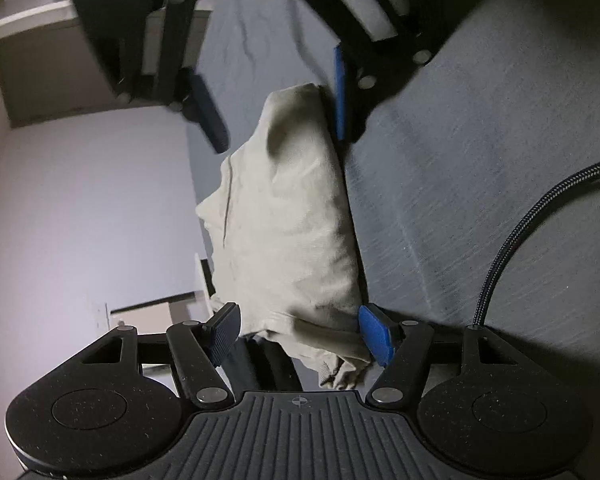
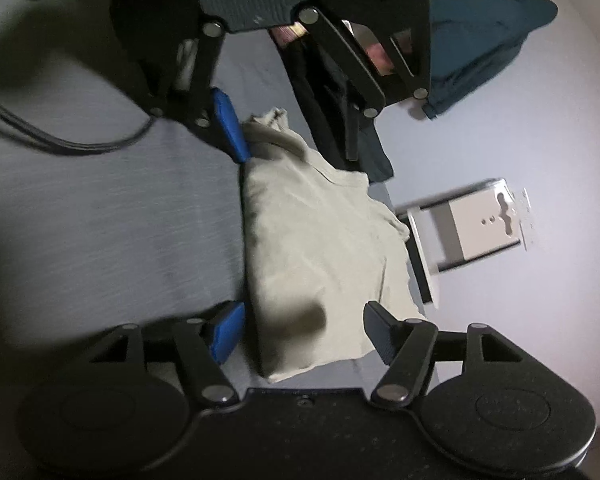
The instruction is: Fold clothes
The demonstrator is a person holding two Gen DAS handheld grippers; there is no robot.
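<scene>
lying folded into a long bundle, the beige garment point(image 1: 288, 216) rests on a grey fabric surface point(image 1: 480, 152) with one tool at each of its ends. the left tool point(image 1: 300, 332) sits at the near end in its own view, jaws spread wide, with the blue pad point(image 1: 376, 334) of one finger touching the edge of the cloth and the other finger point(image 1: 224, 332) just beside the opposite edge; the jaws straddle the bundle without pinching it. a loose hem bunches up between the fingers close to the tool body. a braided cable point(image 1: 540, 216) curves across the grey surface on the right of that view.

the right tool point(image 2: 304, 330) mirrors this at the far end of the garment point(image 2: 320, 256), its jaws also wide apart, the blue pad point(image 2: 228, 332) just beside one side of the fold and the dark finger point(image 2: 384, 332) at the other, the cloth lying between them unclamped. in the right wrist view the left tool point(image 2: 296, 128) shows opposite, with a dark garment point(image 2: 340, 120) beneath it and a teal garment point(image 2: 488, 48) lying well apart. a white stand point(image 2: 468, 228) sits beside the beige bundle. both views are dim and partly blurred.
</scene>
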